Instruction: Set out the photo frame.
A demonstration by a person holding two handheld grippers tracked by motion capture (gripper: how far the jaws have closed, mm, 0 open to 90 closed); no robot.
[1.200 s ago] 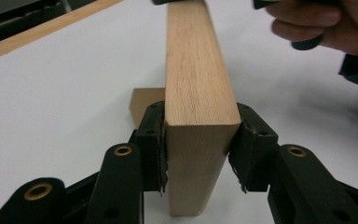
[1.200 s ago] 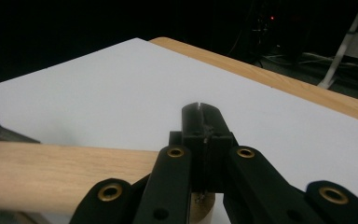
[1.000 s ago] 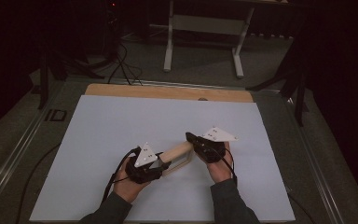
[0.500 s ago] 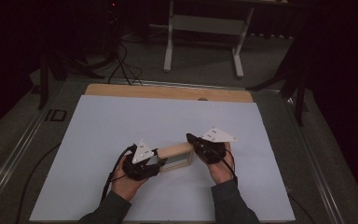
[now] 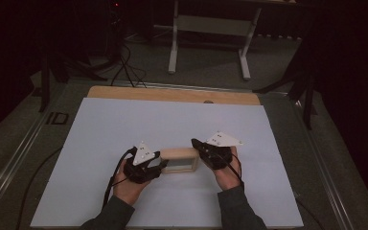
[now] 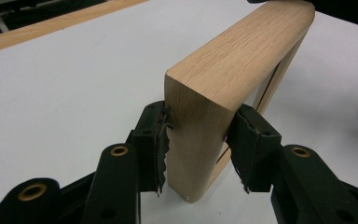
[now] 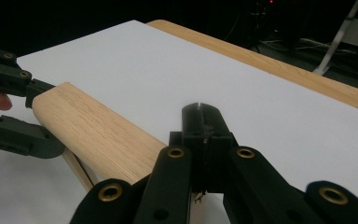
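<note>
A light wooden frame stands on edge on the white table sheet, between my two grippers. My left gripper has its jaws around the frame's left end. Both pads touch the wood, and the jaws have just been closing on it. My right gripper sits at the frame's right end, jaws shut together with nothing seen between them and the frame just to their left. From the right gripper view the left gripper clasps the far end.
A wooden strip borders the sheet at the back. Beyond the table stand a white metal stand and floor cables. Metal rails run along the table's sides. Bare sheet lies all around the frame.
The frame lay slanted between the grippers; now it sits level with its open face toward the camera. My left hand has shifted a little; the right has stayed put.
</note>
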